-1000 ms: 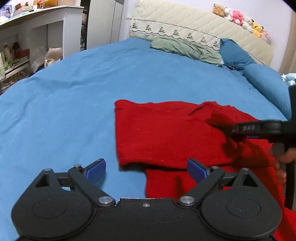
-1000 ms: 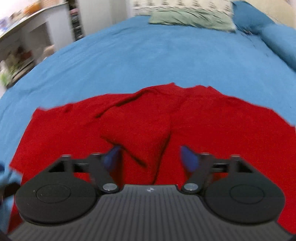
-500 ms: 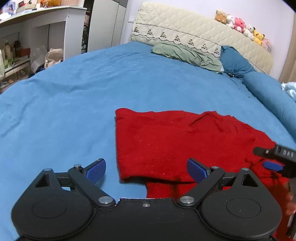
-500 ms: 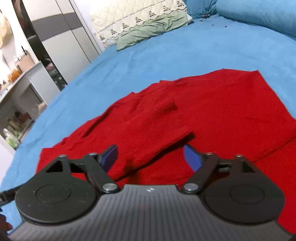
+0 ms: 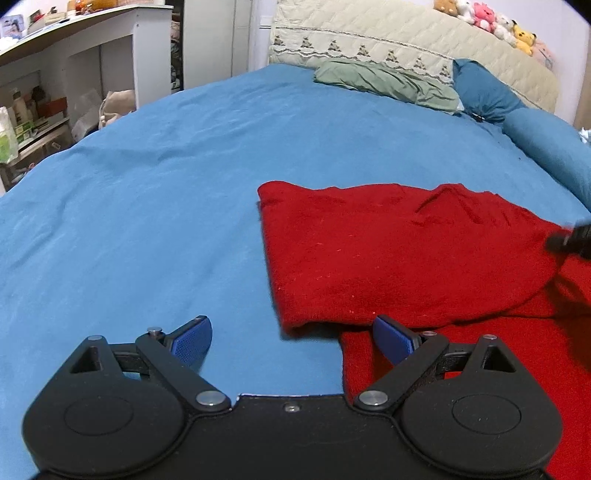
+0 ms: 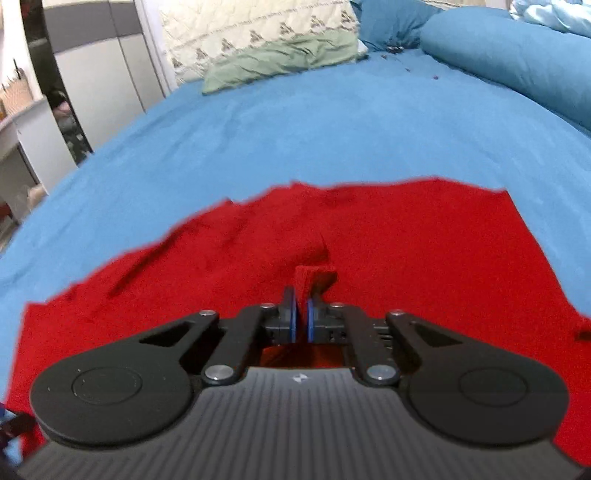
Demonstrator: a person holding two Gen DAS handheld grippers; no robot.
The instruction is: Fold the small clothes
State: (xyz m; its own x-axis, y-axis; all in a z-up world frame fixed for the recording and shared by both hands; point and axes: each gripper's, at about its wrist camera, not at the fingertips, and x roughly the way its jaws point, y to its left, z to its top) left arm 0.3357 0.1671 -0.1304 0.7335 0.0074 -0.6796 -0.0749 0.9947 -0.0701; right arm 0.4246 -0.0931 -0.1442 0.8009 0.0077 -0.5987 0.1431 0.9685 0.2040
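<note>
A red knitted sweater (image 5: 399, 258) lies partly folded on the blue bedspread (image 5: 166, 206). My left gripper (image 5: 291, 341) is open and empty, low over the bed at the sweater's near left edge. My right gripper (image 6: 302, 317) is shut on a bunched fold of the red sweater (image 6: 314, 277), near the middle of the garment (image 6: 424, 258). The right gripper's tip shows dark at the right edge of the left wrist view (image 5: 570, 240).
A green pillow (image 5: 388, 83) and blue pillows (image 5: 491, 98) lie at the quilted headboard (image 5: 406, 40), with plush toys (image 5: 487, 18) on top. White shelves (image 5: 66, 66) stand left of the bed. A rolled blue duvet (image 6: 509, 55) lies far right.
My right gripper has closed from open onto a fold of the sweater. It has drawn back toward the right edge of the left wrist view. The left gripper has barely moved.
</note>
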